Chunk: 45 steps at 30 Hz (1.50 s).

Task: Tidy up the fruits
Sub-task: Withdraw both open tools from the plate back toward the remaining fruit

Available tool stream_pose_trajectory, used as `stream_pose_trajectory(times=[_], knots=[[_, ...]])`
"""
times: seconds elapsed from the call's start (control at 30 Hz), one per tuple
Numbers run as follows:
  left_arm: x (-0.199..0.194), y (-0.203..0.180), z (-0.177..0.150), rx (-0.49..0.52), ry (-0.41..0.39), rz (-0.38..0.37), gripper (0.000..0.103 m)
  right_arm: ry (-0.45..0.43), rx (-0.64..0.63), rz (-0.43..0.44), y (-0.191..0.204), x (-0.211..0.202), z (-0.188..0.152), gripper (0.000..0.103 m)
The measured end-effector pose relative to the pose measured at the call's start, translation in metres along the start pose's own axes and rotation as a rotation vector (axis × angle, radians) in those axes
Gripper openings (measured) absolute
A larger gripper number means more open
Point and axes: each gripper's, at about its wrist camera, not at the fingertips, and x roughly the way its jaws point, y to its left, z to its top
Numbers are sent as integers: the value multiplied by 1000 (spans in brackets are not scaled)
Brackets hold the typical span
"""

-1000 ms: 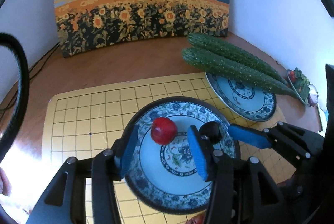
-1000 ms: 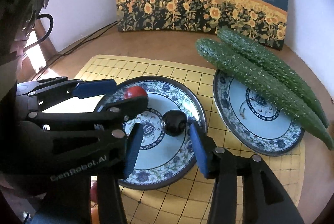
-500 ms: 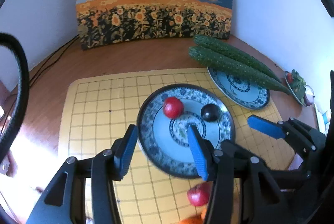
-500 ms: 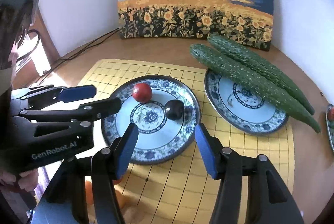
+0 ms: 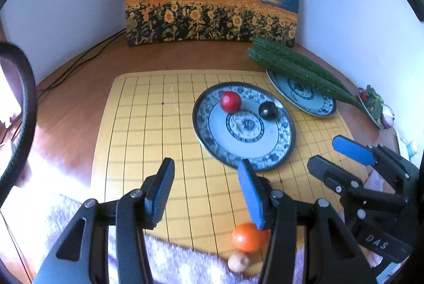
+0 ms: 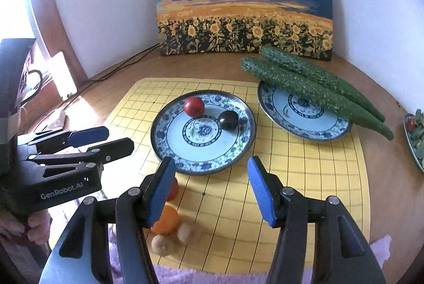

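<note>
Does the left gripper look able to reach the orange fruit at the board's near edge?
Probably yes: the left gripper is open and empty, and the orange fruit lies uncovered beside its right finger.

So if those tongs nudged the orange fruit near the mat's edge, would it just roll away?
Probably. The orange fruit looks round and smooth, so a push would likely send it rolling across the flat yellow mat. Its skin seems firm, so a grip should hold, though a glossy surface might slip.
</note>
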Motion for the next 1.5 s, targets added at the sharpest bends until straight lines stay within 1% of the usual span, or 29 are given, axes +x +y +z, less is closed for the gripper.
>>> stream_pose_trajectory(times=[0.2,0.4,0.7,0.83,1.17,1.5], knots=[[-9,2,-17,-27,8,-19,53,5,15,2,0,-6,-14,58],[-14,2,-29,-43,20,-19,53,6,26,1,0,-13,-26,58],[-15,-8,-52,-40,46,-52,53,24,32,1,-1,-15,-48,58],[-14,-15,-60,-15,63,-65,53,31,39,2,-2,-15,-55,58],[-4,-20,-70,-4,89,-87,54,36,49,-5,-2,-17,-66,58],[7,-24,-73,7,89,-78,54,37,53,0,-3,-17,-73,58]])
